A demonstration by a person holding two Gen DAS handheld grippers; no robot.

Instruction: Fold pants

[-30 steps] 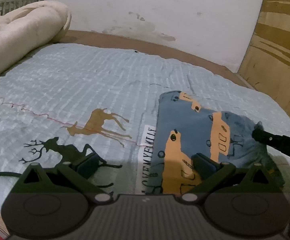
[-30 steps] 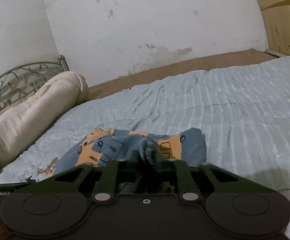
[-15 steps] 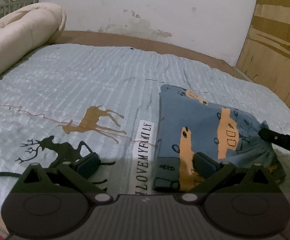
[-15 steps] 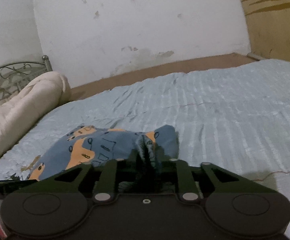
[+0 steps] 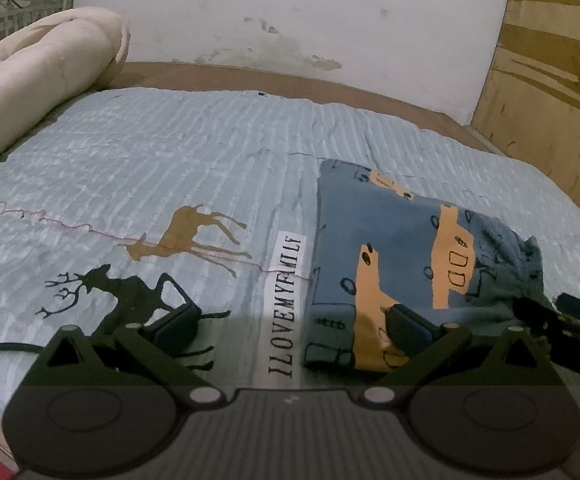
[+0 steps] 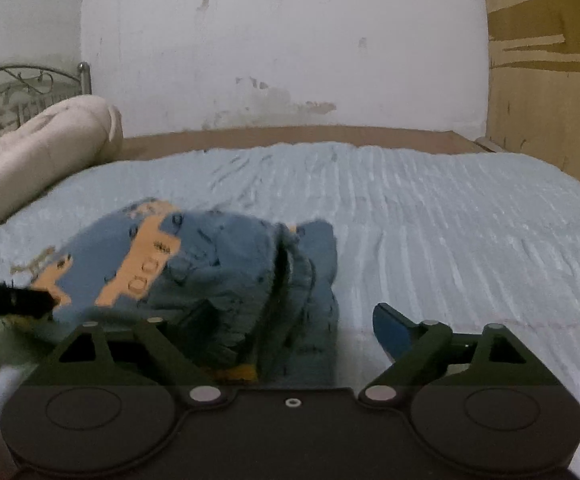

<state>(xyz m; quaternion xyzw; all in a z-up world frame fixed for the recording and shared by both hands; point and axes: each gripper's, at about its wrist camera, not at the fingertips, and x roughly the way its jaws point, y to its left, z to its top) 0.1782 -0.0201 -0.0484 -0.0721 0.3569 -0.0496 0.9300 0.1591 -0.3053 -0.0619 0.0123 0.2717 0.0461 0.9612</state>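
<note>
The pants lie folded into a compact packet on the blue bedspread, so little seems left: the right gripper has just been opening and stands spread, pads clear of the cloth between them, and the left gripper is spread too.

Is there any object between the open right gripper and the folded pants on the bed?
Nothing visible. The right gripper, jaws just opened, stands directly at the pants, whose bunched edge lies between its fingers.

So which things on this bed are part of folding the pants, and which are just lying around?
Part of the job:
- pants, folded on the bedspread
- right gripper, jaws just opened, cloth between them
- left gripper, jaws open

Just lying about:
- rolled cream quilt
- deer-print bedspread
- metal headboard
</note>
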